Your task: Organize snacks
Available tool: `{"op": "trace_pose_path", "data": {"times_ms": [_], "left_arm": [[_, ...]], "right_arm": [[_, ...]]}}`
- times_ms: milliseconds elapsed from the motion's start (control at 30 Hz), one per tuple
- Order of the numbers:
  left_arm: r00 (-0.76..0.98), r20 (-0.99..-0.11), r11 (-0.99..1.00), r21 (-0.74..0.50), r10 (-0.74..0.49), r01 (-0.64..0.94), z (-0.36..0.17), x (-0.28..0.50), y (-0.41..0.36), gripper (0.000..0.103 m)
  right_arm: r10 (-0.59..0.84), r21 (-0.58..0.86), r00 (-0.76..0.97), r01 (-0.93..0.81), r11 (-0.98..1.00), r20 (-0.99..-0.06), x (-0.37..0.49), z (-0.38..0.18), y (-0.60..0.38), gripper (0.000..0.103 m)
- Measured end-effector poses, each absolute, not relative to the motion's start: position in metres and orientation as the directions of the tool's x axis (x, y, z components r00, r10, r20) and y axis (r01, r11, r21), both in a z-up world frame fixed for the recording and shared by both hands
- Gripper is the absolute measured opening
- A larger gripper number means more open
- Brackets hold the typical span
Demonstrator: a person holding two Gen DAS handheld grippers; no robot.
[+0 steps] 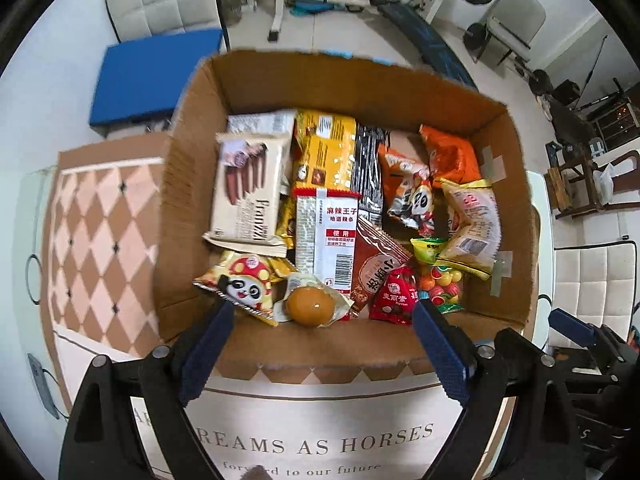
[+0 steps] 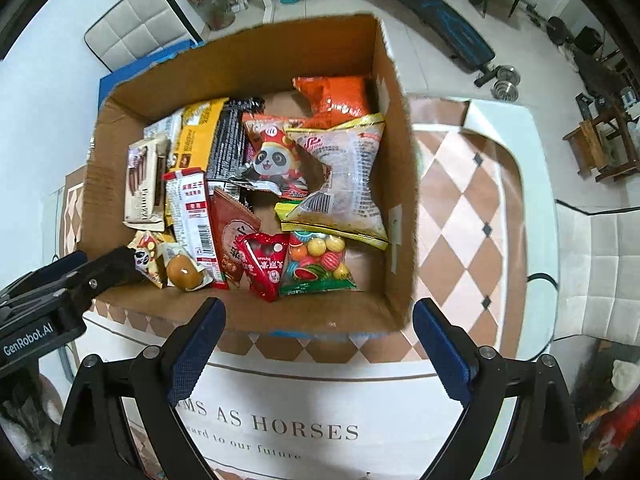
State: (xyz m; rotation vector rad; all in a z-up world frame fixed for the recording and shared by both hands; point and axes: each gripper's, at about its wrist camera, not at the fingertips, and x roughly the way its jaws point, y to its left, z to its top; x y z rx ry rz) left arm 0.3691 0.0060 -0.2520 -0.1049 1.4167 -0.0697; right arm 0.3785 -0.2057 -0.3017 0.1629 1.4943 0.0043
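Observation:
An open cardboard box [image 1: 192, 184] [image 2: 396, 184] holds many snack packs: a beige wafer pack [image 1: 248, 192], a yellow pack [image 1: 324, 148], a red-and-white pack [image 1: 326, 236] [image 2: 192, 216], orange bags [image 1: 448, 152] [image 2: 336, 96], a panda bag [image 2: 272, 160], a candy-ball bag [image 1: 440, 284] [image 2: 316, 260] and a wrapped round brown snack [image 1: 310, 306] [image 2: 183, 271]. My left gripper [image 1: 322, 316] is open at the box's near wall, over the round snack, empty. It also shows in the right wrist view [image 2: 112, 264]. My right gripper [image 2: 318, 316] is open and empty before the near wall.
The box stands on a table with a diamond-pattern cloth [image 1: 100, 232] [image 2: 460, 208] printed with text. White padded chairs [image 1: 160, 0] [image 2: 592, 264], a blue mat [image 1: 156, 76] and gym equipment [image 2: 432, 12] stand around on the tiled floor.

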Motion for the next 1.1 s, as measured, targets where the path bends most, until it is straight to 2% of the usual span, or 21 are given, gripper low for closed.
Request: {"op": "trace_pose_path", "data": {"times_ms": [400,667,1100], "left_arm": [[0.375,-0.925,0.998,-0.064,-0.063,0.008,-0.178,0.277,0.005,0.091],[0.449,-0.89,0.997,-0.073,-0.076,0.025,-0.137,0.213,0.006,0.091],[0.57,-0.82,0.998,-0.042,-0.056,0.037,-0.082,0.144,0.003,0.091]], "right_arm": [[0.098,0.119,0.246,0.073,0.99,-0.964,0.297,-0.222,-0.202,0.097],[0.109,0.135,0.351,0.053,0.989,-0.93,0.226,-0.163,-0.195,0.097],[0.049,0.077,0.503,0.035,0.996,-0.863,0.143,-0.085,-0.187,0.097]]}}
